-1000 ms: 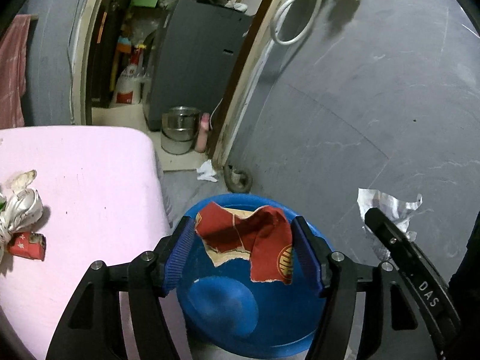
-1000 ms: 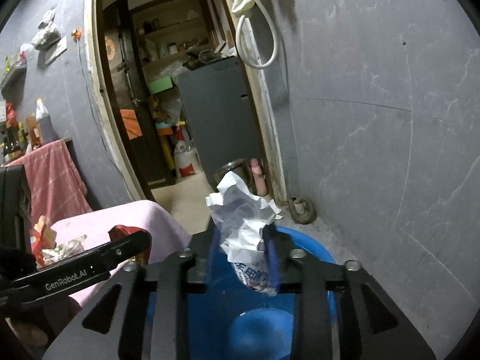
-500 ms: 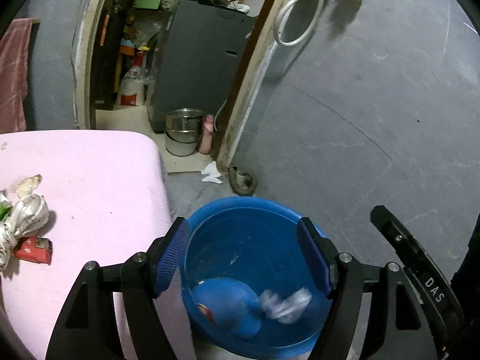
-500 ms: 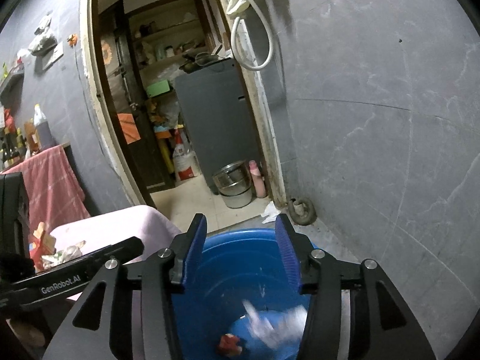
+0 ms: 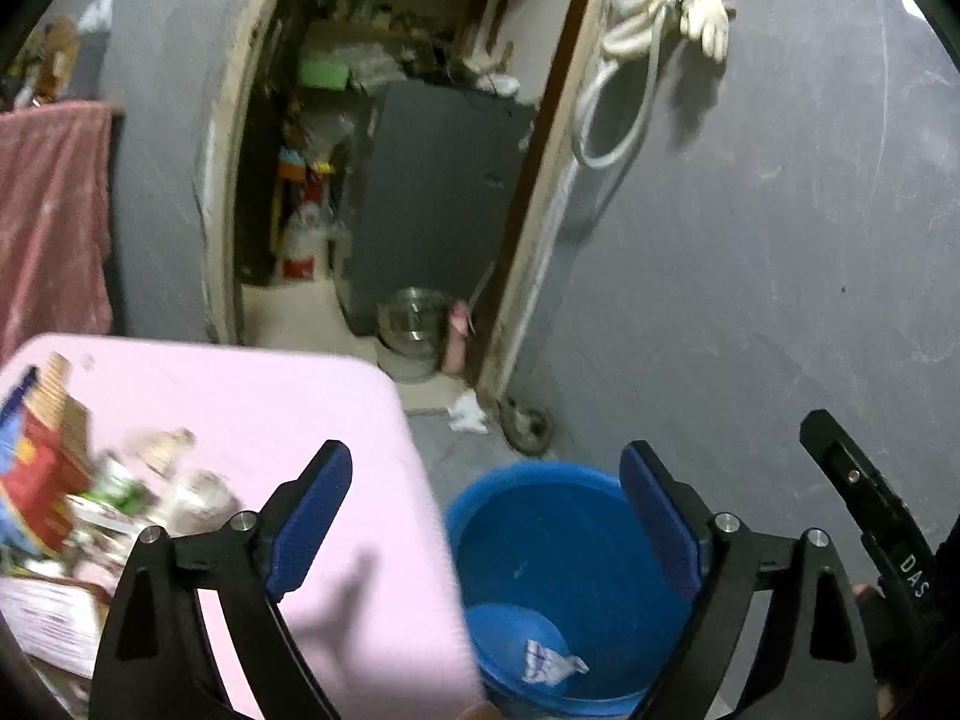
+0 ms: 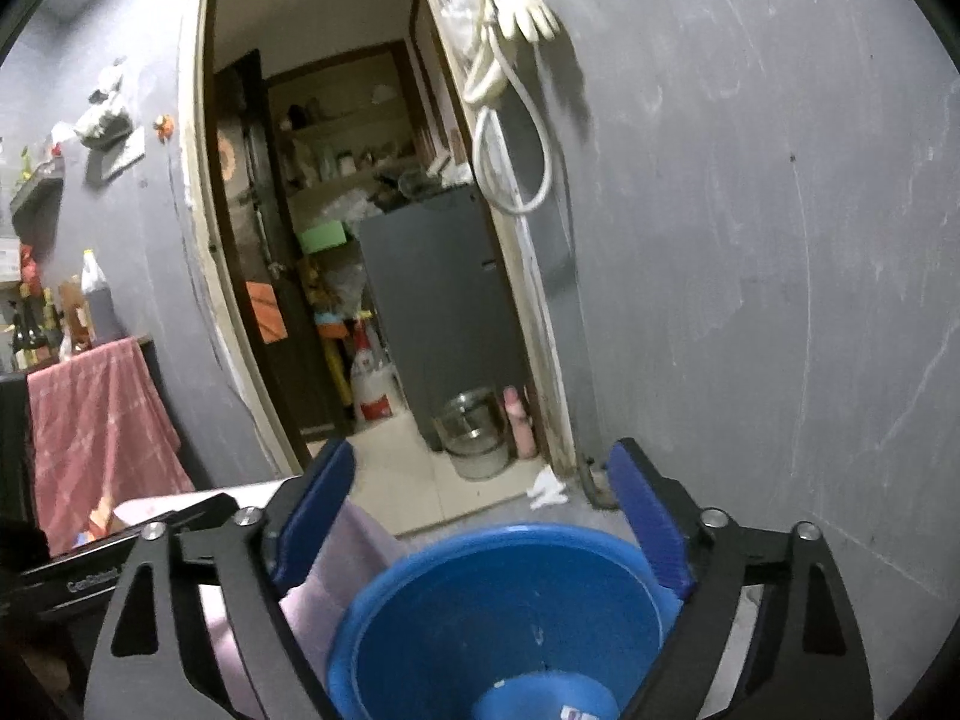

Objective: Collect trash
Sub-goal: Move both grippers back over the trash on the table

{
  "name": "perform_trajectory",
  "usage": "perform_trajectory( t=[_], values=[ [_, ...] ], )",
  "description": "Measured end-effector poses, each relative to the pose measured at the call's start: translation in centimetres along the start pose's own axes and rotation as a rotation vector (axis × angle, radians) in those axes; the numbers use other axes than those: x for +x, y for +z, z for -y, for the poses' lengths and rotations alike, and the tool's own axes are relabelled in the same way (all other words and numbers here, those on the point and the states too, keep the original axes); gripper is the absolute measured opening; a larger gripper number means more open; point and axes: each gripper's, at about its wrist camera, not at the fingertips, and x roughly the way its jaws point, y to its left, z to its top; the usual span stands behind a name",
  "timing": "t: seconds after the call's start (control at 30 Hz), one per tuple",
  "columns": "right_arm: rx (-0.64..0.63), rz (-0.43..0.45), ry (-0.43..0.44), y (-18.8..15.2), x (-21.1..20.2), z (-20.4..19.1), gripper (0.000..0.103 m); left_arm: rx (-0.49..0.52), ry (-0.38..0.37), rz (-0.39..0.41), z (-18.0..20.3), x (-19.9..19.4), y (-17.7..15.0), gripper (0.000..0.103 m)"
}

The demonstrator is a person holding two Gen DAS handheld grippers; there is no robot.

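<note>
Both tools stood spread with nothing between their blue pads. Left tool hung above the seam where the pink surface met the blue bucket: its left pad lay over the pink cover and its right pad over the bucket's far rim. Right tool hovered over the same bucket, its pads apart on either side of the rim; part of the other tool's black body showed at the lower left of that view.

Inside the bucket, a crumpled white paper lay on the bottom beside a raised blue dome. From the right wrist view only a small scrap of it showed at the lower edge, too little to make out.

On the left part of the surface sat a blurred pile of trash: a red and blue carton, something green and white, pale crumpled pieces, and a printed sheet near the front edge. Detail there was smeared.

Beyond, a doorway opened onto a cluttered room with a grey cabinet and a steel pot on the floor. A white hose and glove hung on the grey wall, and a pink cloth was draped at the left.
</note>
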Motion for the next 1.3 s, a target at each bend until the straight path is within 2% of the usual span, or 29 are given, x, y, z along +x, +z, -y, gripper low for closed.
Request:
perform_trajectory(
  t=[0.07,0.1,0.2,0.23,0.33,0.6,0.83,1.03,1.3],
  values=[
    [-0.01,0.023,0.005,0.3,-0.4,-0.8,0.102,0.011,0.013,0.024,-0.6,-1.2,0.1,0.088],
    [-0.017,0.038,0.011,0.4,-0.8,-1.4,0.103,0.017,0.025,0.034,-0.9,-1.8,0.2,0.088],
    [-0.036,0.074,0.032,0.6,-1.6,-2.8,0.103,0.034,0.055,0.082,-2.1,-4.1,0.3,0.095],
    [-0.041,0.08,0.039,0.6,-1.8,-3.3,0.103,0.033,0.065,0.105,-2.7,-5.0,0.3,0.101],
    [-0.066,0.107,0.061,0.6,-2.5,-5.0,0.103,0.022,0.084,0.173,-4.2,-7.4,0.1,0.101],
    [-0.083,0.123,0.124,0.0,-3.0,-9.4,0.103,0.027,0.196,0.238,-8.7,-12.8,-0.8,0.101],
    [-0.114,0.085,0.187,-1.2,-2.1,-13.8,0.103,0.005,0.308,0.227,-13.8,-15.7,-2.4,0.101],
    [-0.16,0.005,0.253,-3.3,-0.9,-17.3,0.103,-0.043,0.387,0.188,-18.4,-17.0,-4.3,0.101],
    [-0.234,-0.104,0.299,-5.4,0.9,-21.1,0.103,-0.095,0.426,0.093,-22.9,-16.7,-5.6,0.101]
  ],
)
